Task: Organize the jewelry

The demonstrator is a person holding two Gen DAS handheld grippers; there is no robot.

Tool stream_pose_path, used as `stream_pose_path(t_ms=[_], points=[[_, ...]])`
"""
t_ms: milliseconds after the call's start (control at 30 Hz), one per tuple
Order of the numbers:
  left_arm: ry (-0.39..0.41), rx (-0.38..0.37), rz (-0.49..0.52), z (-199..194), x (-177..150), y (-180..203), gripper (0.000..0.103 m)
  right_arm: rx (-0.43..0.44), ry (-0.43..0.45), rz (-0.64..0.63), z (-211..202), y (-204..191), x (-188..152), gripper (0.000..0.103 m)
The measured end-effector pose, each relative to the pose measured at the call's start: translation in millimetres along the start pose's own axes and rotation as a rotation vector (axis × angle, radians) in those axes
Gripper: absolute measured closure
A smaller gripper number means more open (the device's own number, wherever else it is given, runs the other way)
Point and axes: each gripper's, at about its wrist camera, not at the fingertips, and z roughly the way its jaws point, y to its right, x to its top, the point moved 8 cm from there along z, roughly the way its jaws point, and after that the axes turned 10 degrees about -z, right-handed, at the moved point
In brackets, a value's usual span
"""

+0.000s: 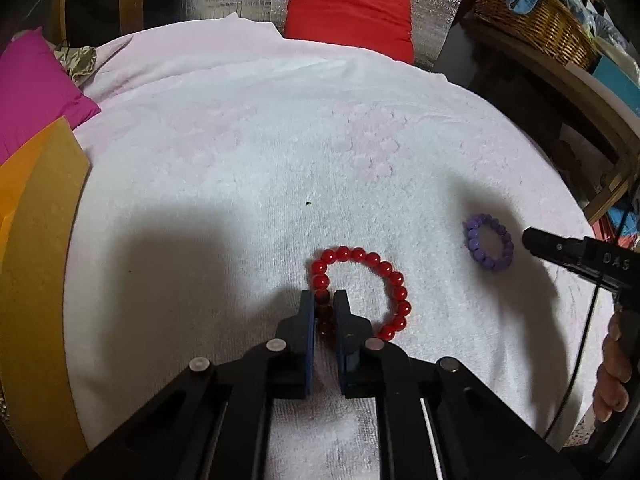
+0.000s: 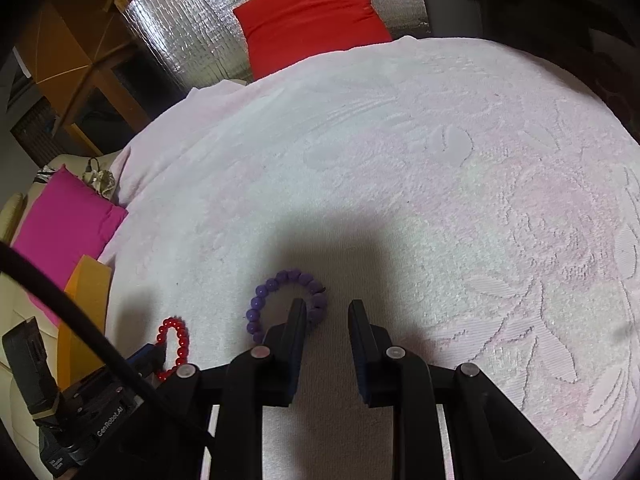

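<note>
A white embossed towel (image 1: 280, 152) covers the table. The left tool (image 1: 323, 300) is clenched on the red bead bracelet (image 1: 362, 288), probably to lift it; the right tool (image 2: 327, 312), slack, straddles the purple bracelet (image 2: 286, 302) edge.

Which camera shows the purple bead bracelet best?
The left wrist view: the purple bead bracelet lies whole and unobstructed on the white towel. In the right wrist view, the right gripper hides part of its ring.
</note>
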Motion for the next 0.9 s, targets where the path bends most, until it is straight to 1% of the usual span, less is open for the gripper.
stream_pose_path(t_ms=[100, 167, 300, 433, 533, 567, 600, 667, 800, 833, 900], points=[[0.013, 0.013, 0.008, -4.4, 2.3, -0.9, 0.094, 0.0, -0.006, -0.002, 3.4, -1.9, 0.2, 0.079], [0.016, -0.002, 0.005, -7.7, 3.0, -0.9, 0.094, -0.008, -0.013, -0.013, 6.9, -4.9, 0.4, 0.079], [0.02, 0.004, -0.006, -10.8, 4.5, -5.7, 0.094, -0.031, -0.032, -0.026, 18.2, -8.1, -2.1, 0.079], [0.019, 0.01, -0.011, -12.9, 5.0, -9.2, 0.094, -0.078, -0.002, -0.068, 22.2, -12.7, -2.7, 0.078], [0.006, 0.005, -0.009, -12.3, 3.4, -8.3, 0.093, -0.125, 0.009, -0.133, 22.2, -18.6, -3.3, 0.087], [0.001, 0.005, -0.008, -11.8, 2.9, -7.5, 0.088, -0.128, 0.011, -0.144, 21.7, -19.8, -3.4, 0.087], [-0.003, 0.006, -0.009, -11.2, 2.5, -6.8, 0.077, -0.124, 0.015, -0.146, 20.8, -19.5, -3.3, 0.087], [0.001, 0.008, -0.007, -11.6, 2.2, -5.0, 0.065, -0.117, 0.02, -0.143, 17.5, -17.6, -2.7, 0.087], [-0.003, -0.007, -0.015, -10.6, 1.7, -0.6, 0.052, -0.096, 0.043, -0.139, 6.1, -13.5, -0.3, 0.087], [-0.003, -0.009, -0.012, -10.1, 1.4, 1.4, 0.051, -0.093, 0.049, -0.14, 2.2, -11.7, -0.4, 0.087], [-0.01, -0.009, 0.002, -8.4, -0.5, 6.2, 0.043, -0.086, 0.054, -0.142, -1.7, -9.3, -0.1, 0.087]])
